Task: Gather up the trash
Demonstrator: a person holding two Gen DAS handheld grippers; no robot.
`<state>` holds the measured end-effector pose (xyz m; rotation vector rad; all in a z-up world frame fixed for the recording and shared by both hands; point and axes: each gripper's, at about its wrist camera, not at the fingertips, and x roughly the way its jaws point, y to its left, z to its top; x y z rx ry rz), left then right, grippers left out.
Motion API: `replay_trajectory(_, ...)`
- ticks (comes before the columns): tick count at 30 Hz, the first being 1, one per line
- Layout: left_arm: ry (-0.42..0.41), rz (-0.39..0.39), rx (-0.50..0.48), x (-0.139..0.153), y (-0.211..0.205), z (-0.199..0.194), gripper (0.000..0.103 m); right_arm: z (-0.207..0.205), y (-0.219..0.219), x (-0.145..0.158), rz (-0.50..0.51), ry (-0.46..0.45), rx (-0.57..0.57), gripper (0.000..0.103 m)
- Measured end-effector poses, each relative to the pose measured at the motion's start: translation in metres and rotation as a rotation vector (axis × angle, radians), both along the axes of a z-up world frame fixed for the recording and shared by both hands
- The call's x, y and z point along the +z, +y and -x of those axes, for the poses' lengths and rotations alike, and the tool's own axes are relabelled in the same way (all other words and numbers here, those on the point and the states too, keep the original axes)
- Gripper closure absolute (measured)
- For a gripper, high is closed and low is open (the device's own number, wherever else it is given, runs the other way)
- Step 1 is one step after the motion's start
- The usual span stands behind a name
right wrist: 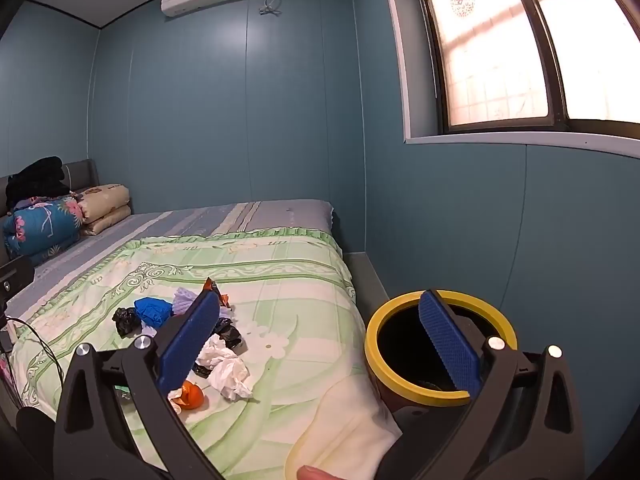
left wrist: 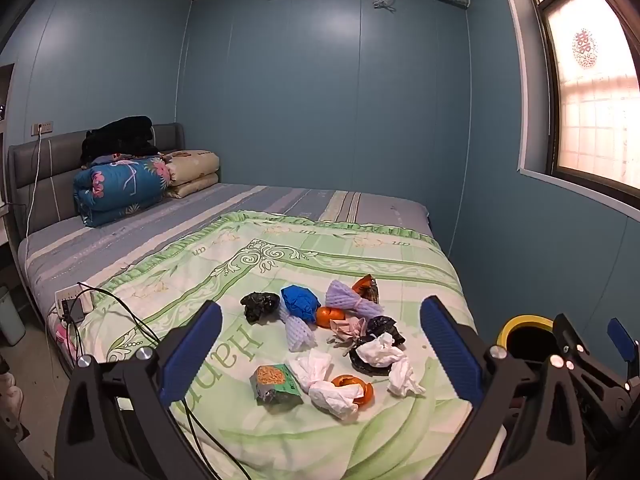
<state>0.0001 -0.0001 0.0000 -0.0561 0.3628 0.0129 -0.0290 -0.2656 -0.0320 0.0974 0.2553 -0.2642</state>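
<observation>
A pile of trash lies on the green quilt (left wrist: pixel 280 264): a black bag wad (left wrist: pixel 259 305), a blue wad (left wrist: pixel 299 303), purple foam nets (left wrist: pixel 352 300), orange peel (left wrist: pixel 354 388), white tissues (left wrist: pixel 404 376) and a green snack packet (left wrist: pixel 275 383). The pile also shows in the right wrist view, with tissues (right wrist: pixel 229 372) and orange peel (right wrist: pixel 191 395). My left gripper (left wrist: pixel 320 360) is open and empty above the pile. My right gripper (right wrist: pixel 320 348) is open and empty, between the pile and a bin with a yellow rim (right wrist: pixel 374 332). The bin also shows in the left wrist view (left wrist: pixel 505 329).
Folded quilts (left wrist: pixel 120 188) and dark clothes (left wrist: pixel 118 136) lie at the headboard. A power strip with cables (left wrist: pixel 74 304) sits on the bed's left edge. A blue wall and a window (right wrist: pixel 520 40) are to the right. A thumb (right wrist: pixel 316 472) shows at the bottom.
</observation>
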Motion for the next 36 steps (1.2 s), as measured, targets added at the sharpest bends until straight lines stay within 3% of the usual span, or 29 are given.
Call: replay_trajectory(36,-0.005,-0.002,-0.006,-0.0015,-0.0008,-0.0040,0.007,-0.0036,0.0016,-0.0012,0.001,0.012,0.000,0.007)
